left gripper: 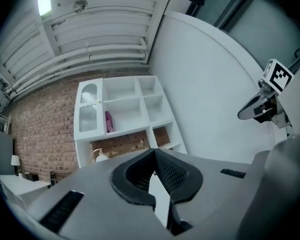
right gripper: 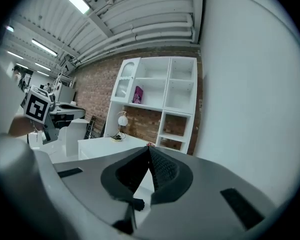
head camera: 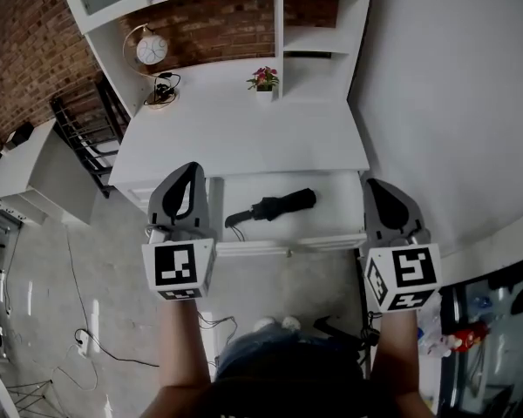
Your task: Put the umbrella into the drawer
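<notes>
A folded black umbrella (head camera: 271, 206) lies inside the open white drawer (head camera: 288, 245) of the desk (head camera: 244, 133), handle end to the left. My left gripper (head camera: 192, 166) is held over the drawer's left front corner, jaws shut with nothing between them; in the left gripper view its tips (left gripper: 154, 150) meet. My right gripper (head camera: 372, 182) hovers at the drawer's right end, also shut and holding nothing, its tips (right gripper: 149, 147) touching. Both point level toward the shelf unit, well above the umbrella. Neither touches it.
On the desk stand a round clock lamp (head camera: 151, 50) and a small potted flower (head camera: 263, 78). A white shelf unit (left gripper: 121, 111) rises behind against brick. A curved white wall (head camera: 453, 103) runs on the right. A black rack (head camera: 83, 133) and white cabinet (head camera: 35, 172) stand left; cables (head camera: 87, 342) cross the floor.
</notes>
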Demonstrator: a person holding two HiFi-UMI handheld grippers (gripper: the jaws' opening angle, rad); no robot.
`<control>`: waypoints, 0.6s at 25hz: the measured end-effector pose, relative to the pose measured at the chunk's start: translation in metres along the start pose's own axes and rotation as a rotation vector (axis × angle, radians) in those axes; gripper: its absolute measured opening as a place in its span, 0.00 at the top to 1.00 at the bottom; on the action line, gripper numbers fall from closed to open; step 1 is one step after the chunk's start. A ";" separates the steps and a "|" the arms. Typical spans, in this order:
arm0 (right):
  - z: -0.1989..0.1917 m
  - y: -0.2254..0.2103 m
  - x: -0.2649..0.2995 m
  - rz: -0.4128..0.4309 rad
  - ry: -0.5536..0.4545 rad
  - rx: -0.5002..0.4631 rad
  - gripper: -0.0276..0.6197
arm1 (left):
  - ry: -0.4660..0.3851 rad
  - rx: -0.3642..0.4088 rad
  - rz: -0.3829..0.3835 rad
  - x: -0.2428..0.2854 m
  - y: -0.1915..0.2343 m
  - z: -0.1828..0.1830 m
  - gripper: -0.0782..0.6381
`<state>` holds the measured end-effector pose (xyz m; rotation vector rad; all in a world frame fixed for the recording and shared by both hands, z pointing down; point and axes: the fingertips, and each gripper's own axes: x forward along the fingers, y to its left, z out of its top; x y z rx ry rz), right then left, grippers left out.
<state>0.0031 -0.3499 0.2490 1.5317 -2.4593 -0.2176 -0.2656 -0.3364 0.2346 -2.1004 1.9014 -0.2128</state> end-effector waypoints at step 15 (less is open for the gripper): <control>0.022 0.014 -0.009 -0.045 -0.019 -0.057 0.96 | -0.051 0.015 0.009 -0.005 0.022 0.015 0.89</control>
